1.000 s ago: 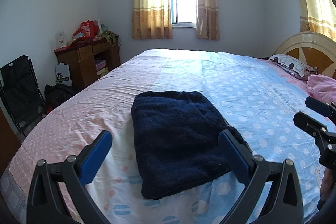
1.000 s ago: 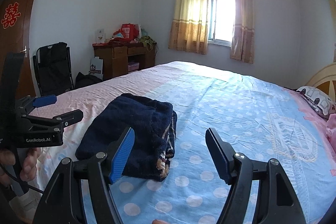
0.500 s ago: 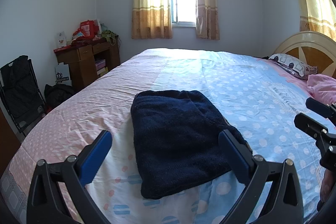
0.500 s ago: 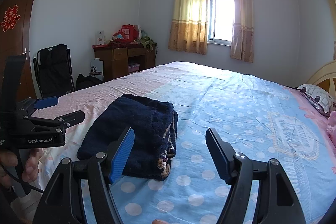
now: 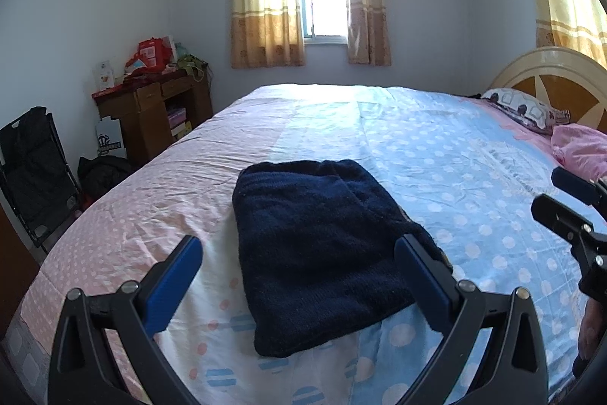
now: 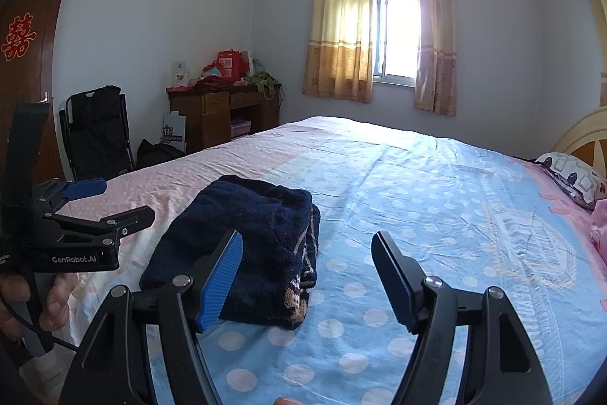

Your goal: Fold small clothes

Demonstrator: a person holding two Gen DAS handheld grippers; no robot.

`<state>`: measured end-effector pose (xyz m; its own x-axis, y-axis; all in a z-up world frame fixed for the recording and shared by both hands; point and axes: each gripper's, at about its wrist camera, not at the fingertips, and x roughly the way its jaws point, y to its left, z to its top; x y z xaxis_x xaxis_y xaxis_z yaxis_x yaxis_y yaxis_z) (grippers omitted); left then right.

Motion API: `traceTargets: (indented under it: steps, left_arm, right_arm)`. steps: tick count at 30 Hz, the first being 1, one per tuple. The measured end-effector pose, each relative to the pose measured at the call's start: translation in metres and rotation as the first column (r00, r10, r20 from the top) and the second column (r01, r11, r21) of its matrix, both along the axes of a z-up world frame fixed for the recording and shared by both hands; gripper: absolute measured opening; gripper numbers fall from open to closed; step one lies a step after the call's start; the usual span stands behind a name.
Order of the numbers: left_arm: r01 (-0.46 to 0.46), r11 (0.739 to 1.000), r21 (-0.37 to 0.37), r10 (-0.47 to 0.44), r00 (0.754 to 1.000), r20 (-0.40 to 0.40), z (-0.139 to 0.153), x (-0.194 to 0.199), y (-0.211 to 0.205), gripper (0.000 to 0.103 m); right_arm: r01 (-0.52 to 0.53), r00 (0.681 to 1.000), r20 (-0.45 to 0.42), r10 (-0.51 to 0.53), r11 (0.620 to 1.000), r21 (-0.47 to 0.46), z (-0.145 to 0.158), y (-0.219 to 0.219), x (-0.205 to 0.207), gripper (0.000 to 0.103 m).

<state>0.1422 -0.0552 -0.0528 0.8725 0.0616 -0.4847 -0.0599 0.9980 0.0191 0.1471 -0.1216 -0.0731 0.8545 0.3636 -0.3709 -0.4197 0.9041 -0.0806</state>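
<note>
A folded navy garment [image 5: 322,245] lies on the bed [image 5: 436,154], lengthwise ahead of the left gripper [image 5: 299,272], nearer than the right gripper [image 6: 307,276]; both jaws apart, empty.

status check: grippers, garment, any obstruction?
Left hand-held gripper open, empty. Right hand-held gripper open, empty. Navy garment folded, flat on bed. Nothing in the way.

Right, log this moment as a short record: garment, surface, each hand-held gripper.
garment: dark navy knit garment, folded into a compact rectangle, lying flat
surface: bed with pink and blue dotted sheet
left hand-held gripper: open, holding nothing, above the near end of the garment
right hand-held gripper: open, holding nothing, over the sheet just right of the garment
</note>
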Motion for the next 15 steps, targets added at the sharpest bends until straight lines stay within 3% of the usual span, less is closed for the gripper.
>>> traceTargets:
  steps: [9, 15]
  left_arm:
    - [0.000, 1.000, -0.005, 0.000, 0.999, 0.052, 0.012, -0.008, 0.005, 0.103]
    - [-0.009, 1.000, -0.004, 0.009, 0.999, 0.046, 0.012, -0.005, 0.009, 0.103]
  right_arm:
    - [0.008, 0.999, 0.036, -0.009, 0.999, 0.034, 0.006, -0.005, -0.006, 0.071]
    - [0.006, 0.999, 0.035, -0.007, 1.000, 0.025, 0.006, -0.004, -0.007, 0.071]
